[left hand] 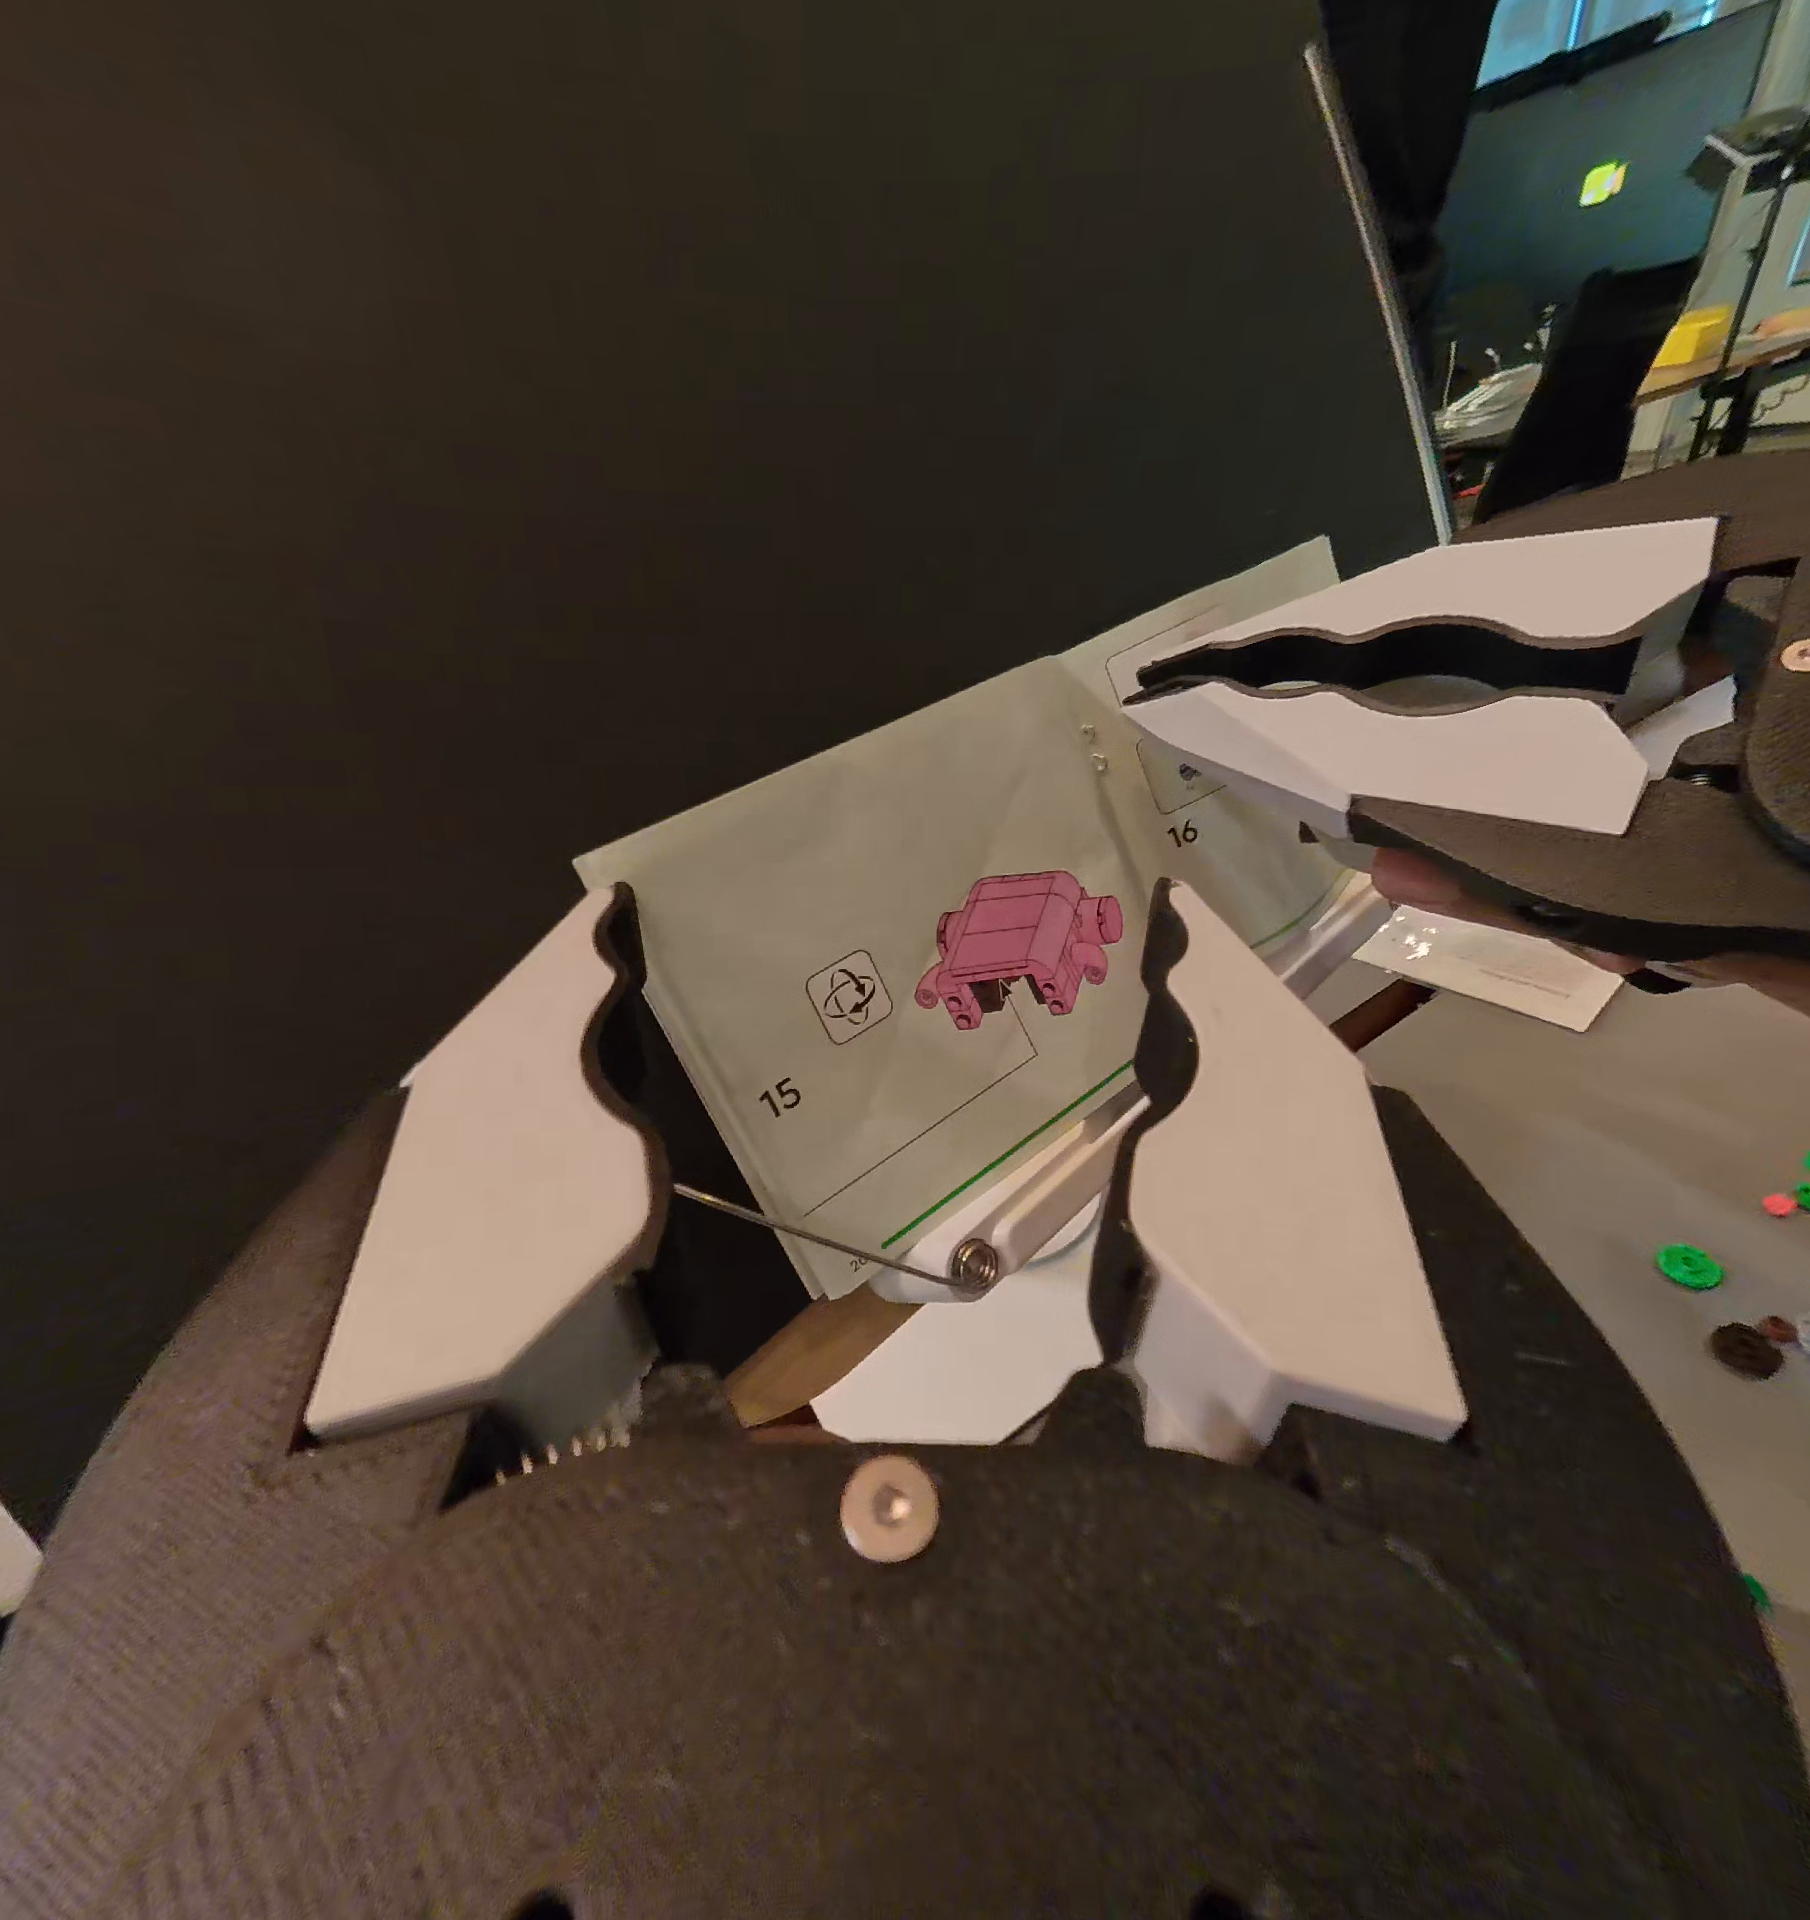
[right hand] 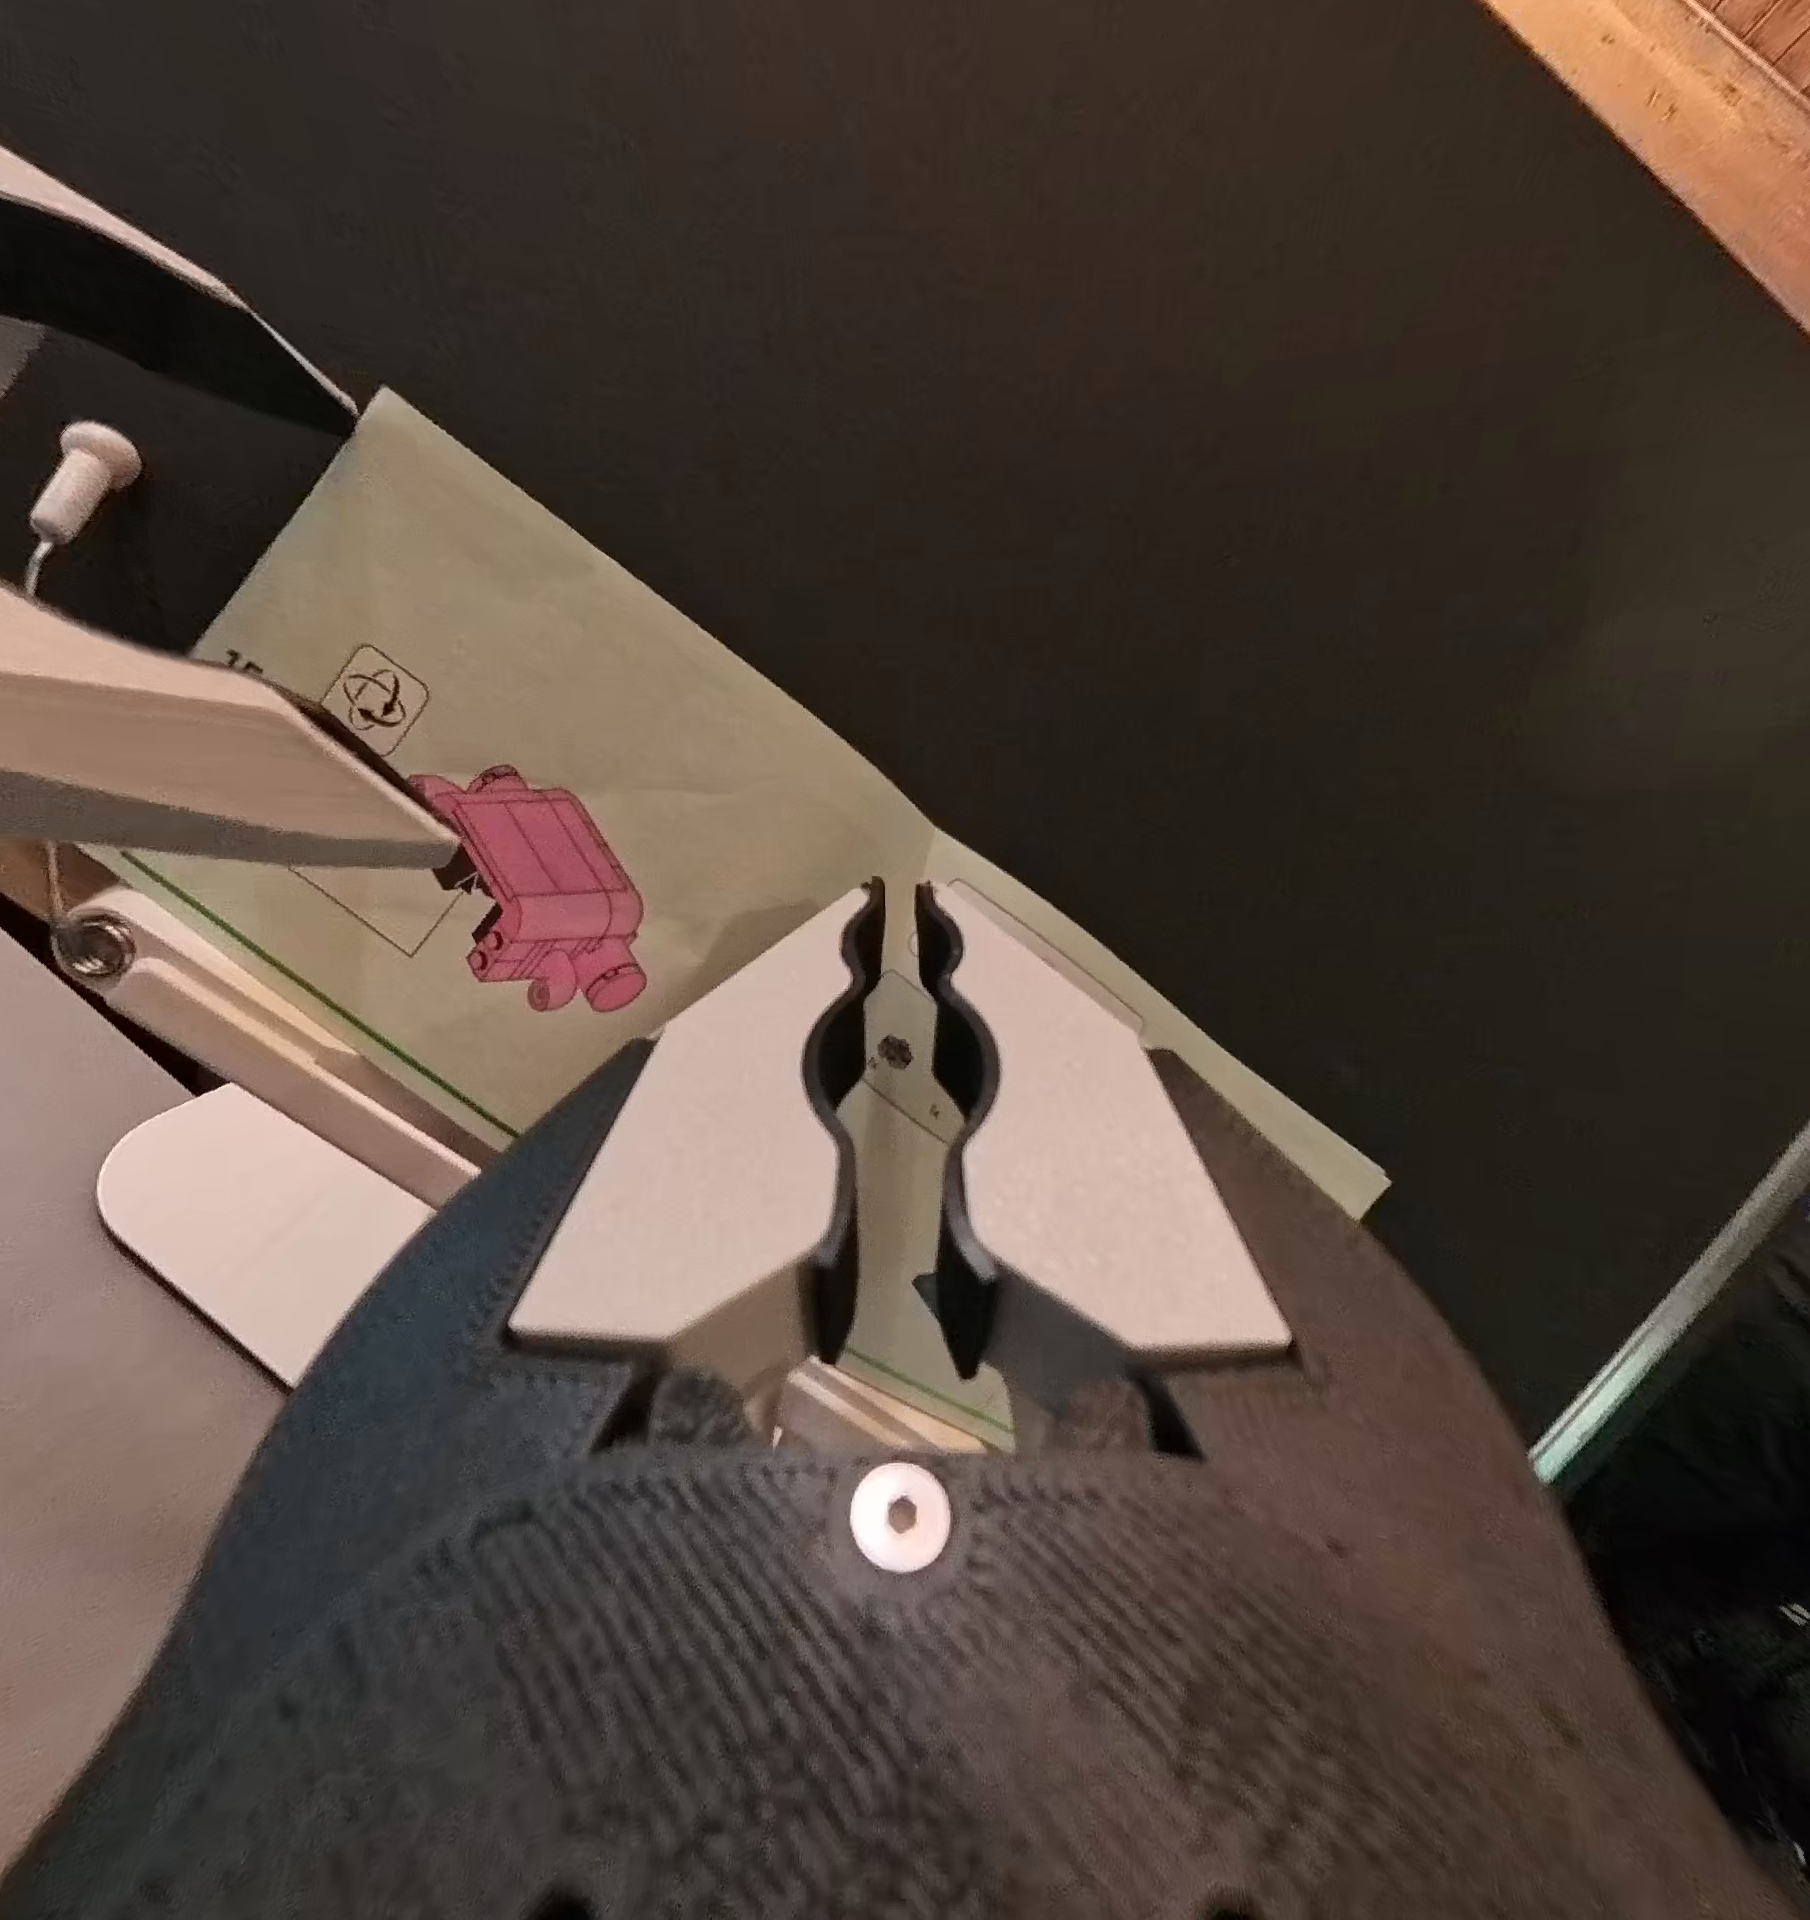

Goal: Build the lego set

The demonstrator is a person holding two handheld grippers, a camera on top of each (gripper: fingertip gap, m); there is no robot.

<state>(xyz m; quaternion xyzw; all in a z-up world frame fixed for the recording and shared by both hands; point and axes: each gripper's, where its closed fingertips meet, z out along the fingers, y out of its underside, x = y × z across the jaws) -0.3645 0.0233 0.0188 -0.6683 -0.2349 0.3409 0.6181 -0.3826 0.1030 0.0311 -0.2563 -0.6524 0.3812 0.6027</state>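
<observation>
Nearest my left camera, the left gripper (left hand: 890,935) holds its white fingers with wavy black pads wide apart, empty, framing the pale green paper instruction booklet (left hand: 880,997) without touching it. That booklet stands propped open on a white stand (left hand: 1026,1236) at the table's back edge, against a black backdrop (left hand: 568,416); the open page shows a pink brick figure (left hand: 1015,945). A thin wire arm (left hand: 776,1242) on the stand crosses the lower page.

My right gripper (right hand: 896,894) has its fingers nearly together, a narrow gap between the tips, gripping nothing; it hangs just in front of the booklet's right-hand page, and I cannot tell whether it touches the paper. It hides most of that page.

Loose lego pieces (left hand: 1805,1247), green, brown and red, lie scattered on the grey table (left hand: 1607,1195) well to the right, too small to identify and partly cut off.
</observation>
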